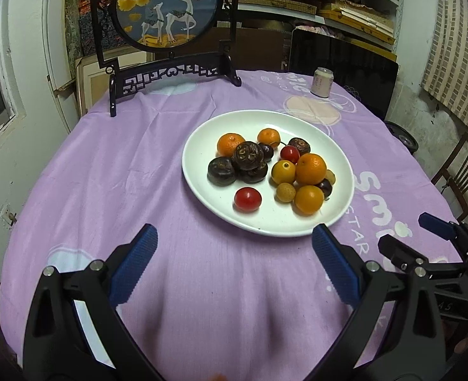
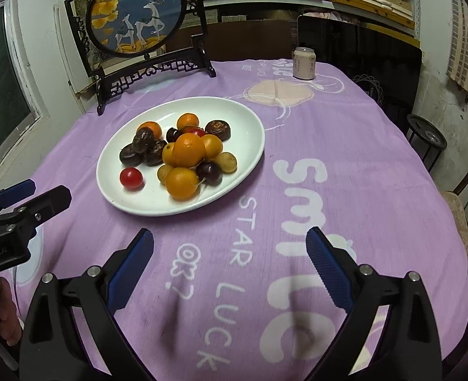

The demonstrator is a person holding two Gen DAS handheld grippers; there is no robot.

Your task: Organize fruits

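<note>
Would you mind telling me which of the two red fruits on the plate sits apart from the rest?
The red fruit at the plate's near edge lies alone on bare white; the other red fruit is wedged among the pile.

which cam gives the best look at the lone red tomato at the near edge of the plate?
Left wrist. The red tomato sits near the middle of the frame, large and unblocked, apart from the other fruit on the white plate. The right wrist view also shows it unblocked, but smaller and off to the left.
</note>
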